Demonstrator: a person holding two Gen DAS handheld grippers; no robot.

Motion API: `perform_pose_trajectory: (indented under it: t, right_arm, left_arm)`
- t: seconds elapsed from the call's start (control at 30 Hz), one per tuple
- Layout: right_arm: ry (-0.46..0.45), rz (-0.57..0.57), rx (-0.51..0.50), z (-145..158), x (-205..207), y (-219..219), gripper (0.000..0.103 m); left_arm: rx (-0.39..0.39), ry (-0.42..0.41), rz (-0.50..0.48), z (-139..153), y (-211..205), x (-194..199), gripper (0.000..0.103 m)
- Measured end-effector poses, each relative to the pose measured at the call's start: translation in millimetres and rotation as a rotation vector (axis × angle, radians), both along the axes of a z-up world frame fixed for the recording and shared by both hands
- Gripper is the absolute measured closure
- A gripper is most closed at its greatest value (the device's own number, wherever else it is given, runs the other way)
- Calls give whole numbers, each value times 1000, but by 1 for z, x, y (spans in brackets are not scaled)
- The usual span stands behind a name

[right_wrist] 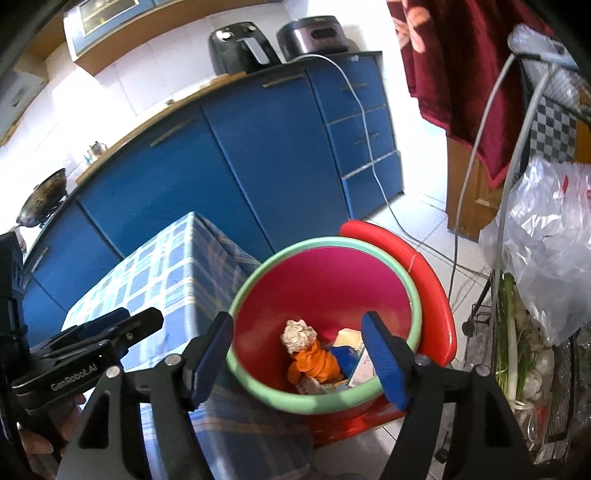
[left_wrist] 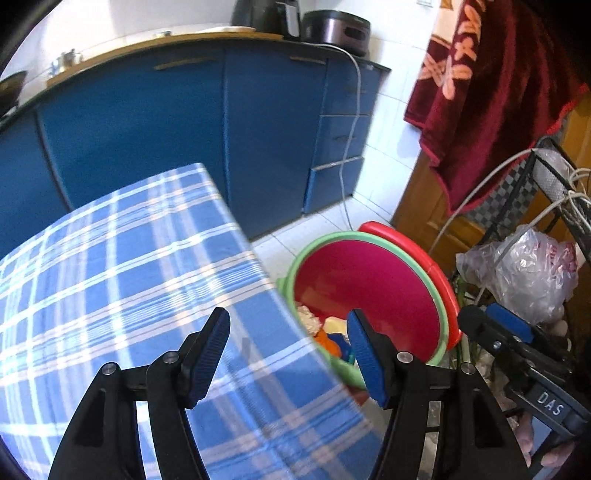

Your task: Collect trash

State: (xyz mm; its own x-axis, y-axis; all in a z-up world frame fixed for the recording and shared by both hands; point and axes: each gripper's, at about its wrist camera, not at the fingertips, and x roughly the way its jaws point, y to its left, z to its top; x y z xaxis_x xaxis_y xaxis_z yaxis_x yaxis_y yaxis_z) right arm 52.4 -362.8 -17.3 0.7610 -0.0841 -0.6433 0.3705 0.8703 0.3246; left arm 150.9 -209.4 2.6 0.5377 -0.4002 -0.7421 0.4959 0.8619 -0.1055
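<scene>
A red bin with a green rim [right_wrist: 325, 243] [left_wrist: 369, 236] stands on the floor beside a table under a blue checked cloth [left_wrist: 129, 266] [right_wrist: 177, 266]. Inside it lie a crumpled white wad [right_wrist: 298, 334], an orange scrap [right_wrist: 314, 363] [left_wrist: 327, 341], and blue and white packets [right_wrist: 349, 356]. My right gripper [right_wrist: 297, 363] hangs open over the bin's mouth, nothing between its blue pads. My left gripper [left_wrist: 288, 354] is open above the table's edge and also empty. Each gripper shows in the other's view: the right one [left_wrist: 506, 325] at lower right, the left one [right_wrist: 110, 326] at lower left.
Blue kitchen cabinets [left_wrist: 184, 122] run behind the table, with an air fryer [right_wrist: 240, 48] and a cooker [right_wrist: 314, 35] on top. A wire rack [right_wrist: 532, 369] with plastic bags [right_wrist: 546, 243] and spring onions stands right of the bin. A dark red towel [left_wrist: 491, 92] hangs above; cables [right_wrist: 369, 147] trail down.
</scene>
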Motion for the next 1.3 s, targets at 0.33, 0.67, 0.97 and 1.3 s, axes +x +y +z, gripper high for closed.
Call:
perform_pose_trajectory:
  t: [0.33, 0.67, 0.97, 1.3]
  right_arm:
    - [-40, 56, -47, 25, -21, 39, 17]
    - [-52, 93, -94, 36, -40, 74, 4]
    - [-50, 114, -120, 39, -52, 94, 3]
    - [-47, 128, -129, 40, -57, 105, 3]
  left_arm:
    - [-26, -46, 92, 24, 48, -30, 34]
    - [-29, -86, 170, 37, 84, -58, 31]
    - [-34, -101, 215, 40, 105, -79, 30]
    - [-33, -111, 248, 42, 118, -90, 30]
